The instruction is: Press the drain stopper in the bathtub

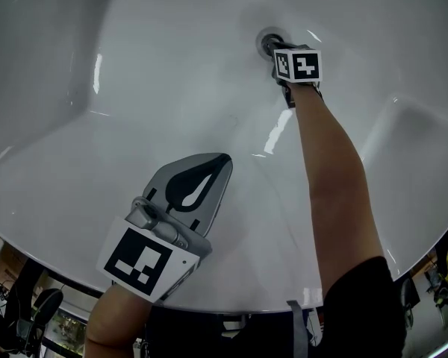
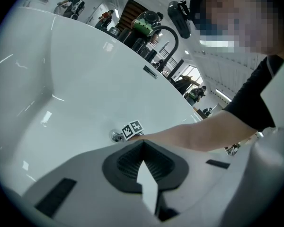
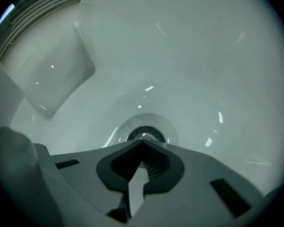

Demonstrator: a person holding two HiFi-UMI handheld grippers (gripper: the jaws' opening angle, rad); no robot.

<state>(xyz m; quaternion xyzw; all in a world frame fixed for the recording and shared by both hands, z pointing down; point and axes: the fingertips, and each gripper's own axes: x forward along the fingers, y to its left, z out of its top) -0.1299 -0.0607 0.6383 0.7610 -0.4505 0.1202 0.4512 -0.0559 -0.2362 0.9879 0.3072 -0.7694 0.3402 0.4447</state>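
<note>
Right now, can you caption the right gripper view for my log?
Right gripper, fingers shut, tips at the drain stopper in the white bathtub.

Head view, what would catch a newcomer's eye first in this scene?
The glossy white bathtub fills nearly every picture, with the round metal drain stopper at its bottom. The right gripper, jaws together, reaches down on an outstretched bare arm, its tip right at that stopper. The left gripper, also shut and empty, hangs by the tub's near rim.
</note>
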